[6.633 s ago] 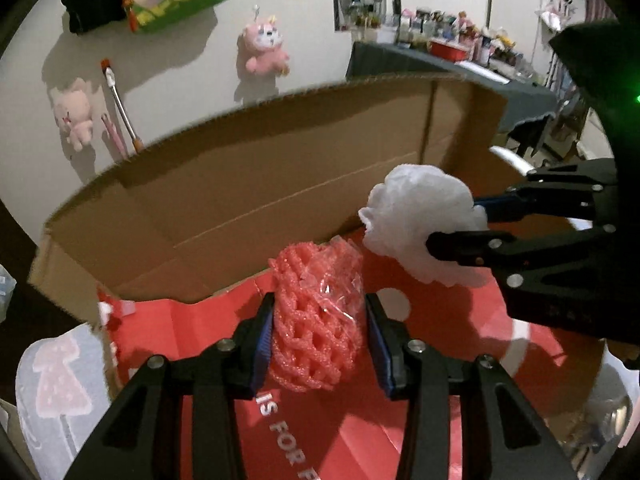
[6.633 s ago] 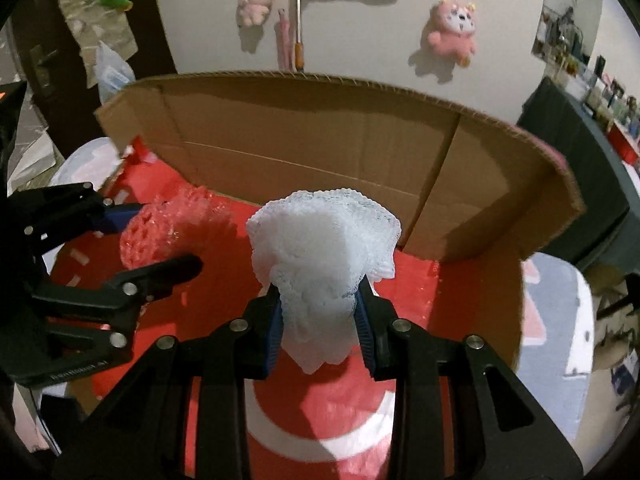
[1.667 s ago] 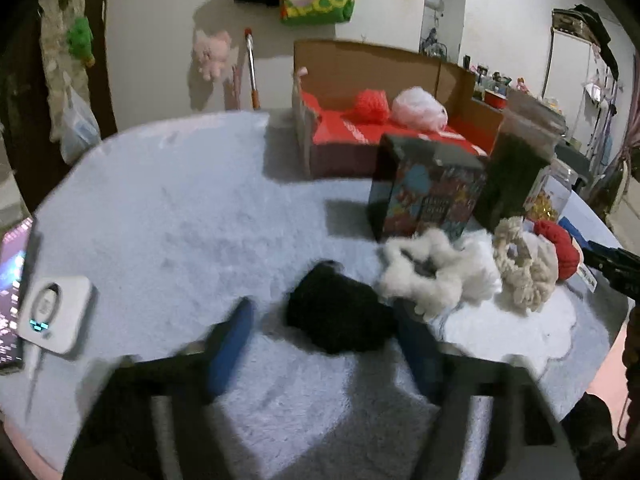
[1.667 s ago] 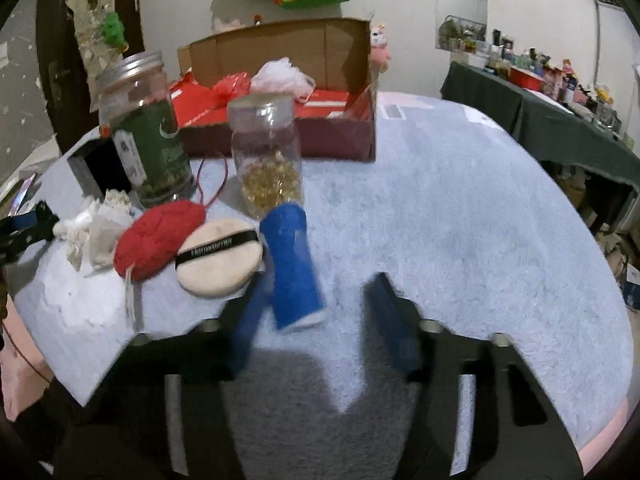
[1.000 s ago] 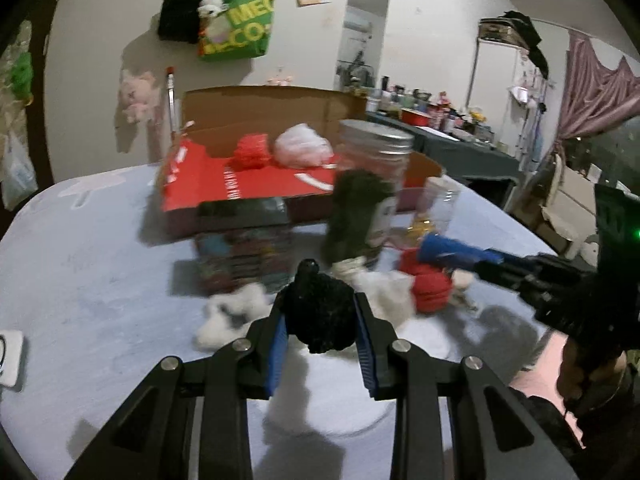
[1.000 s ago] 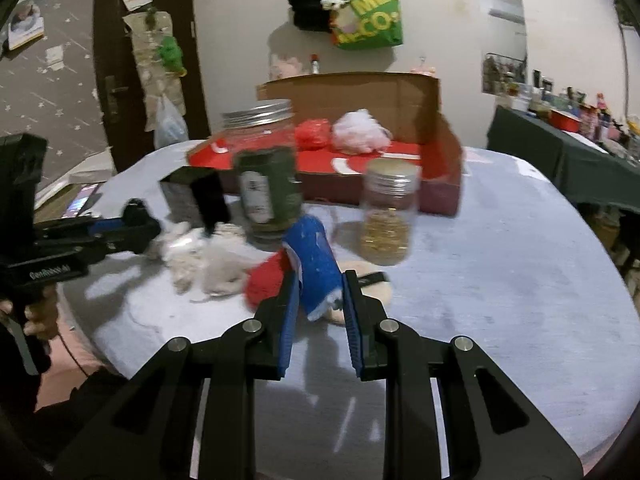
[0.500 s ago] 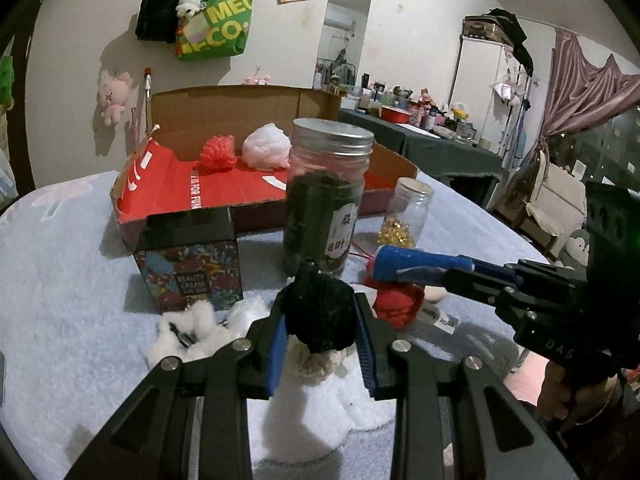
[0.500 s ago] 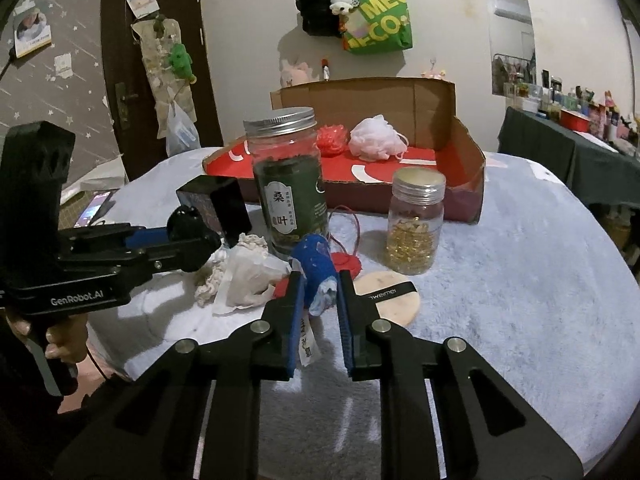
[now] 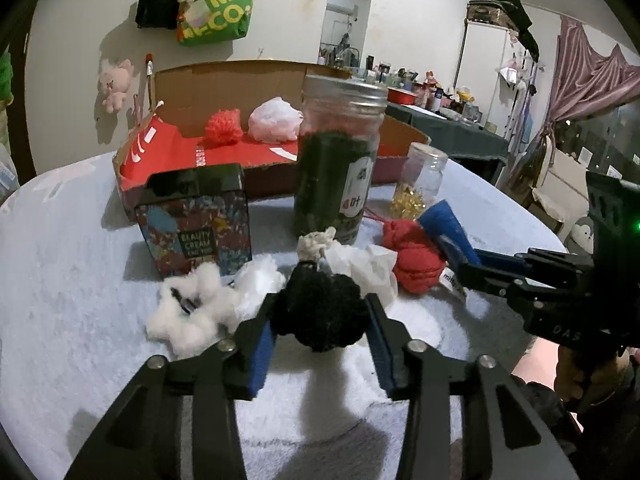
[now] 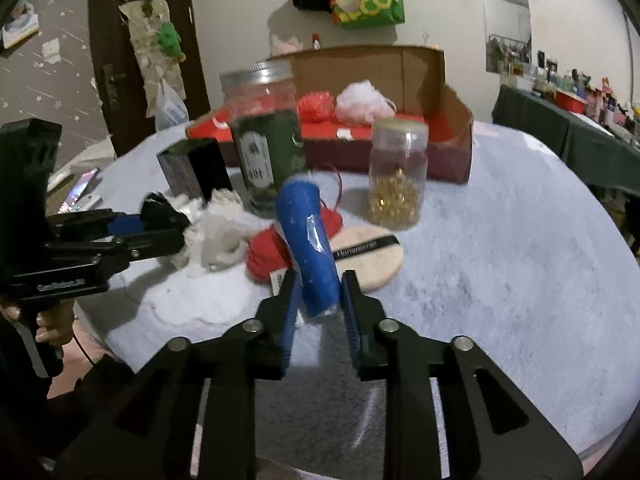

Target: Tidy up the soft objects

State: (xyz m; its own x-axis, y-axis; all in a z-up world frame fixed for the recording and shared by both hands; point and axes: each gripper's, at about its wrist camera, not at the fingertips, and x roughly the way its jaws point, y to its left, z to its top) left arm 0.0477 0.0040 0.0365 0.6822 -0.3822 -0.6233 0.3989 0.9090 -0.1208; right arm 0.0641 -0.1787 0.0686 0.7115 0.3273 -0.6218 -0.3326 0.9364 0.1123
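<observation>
My left gripper (image 9: pixel 320 316) is shut on a black fluffy scrunchie (image 9: pixel 320 312), held above the table's near edge. My right gripper (image 10: pixel 318 294) is shut on a blue rolled cloth (image 10: pixel 310 240), lifted over a red knit item (image 10: pixel 266 254) and a beige powder puff (image 10: pixel 368 254). The open cardboard box with a red inside (image 9: pixel 168 152) stands at the back and holds a red mesh ball (image 9: pixel 222 126) and a white puff (image 9: pixel 274 120). A white fluffy scrunchie (image 9: pixel 188 312), a cream scrunchie (image 9: pixel 316 242) and white cloth (image 9: pixel 364 268) lie in front of the jars.
A tall jar of green leaves (image 9: pixel 338 160), a small jar of gold bits (image 9: pixel 420 184) and a dark patterned box (image 9: pixel 196 220) stand between me and the cardboard box. The table has a pale fuzzy cover (image 10: pixel 520 260). A phone (image 10: pixel 80 192) lies at the left edge.
Both grippers closed on their items about a second ago and have since lifted them. The right gripper has drawn back with the blue roll tilted upward.
</observation>
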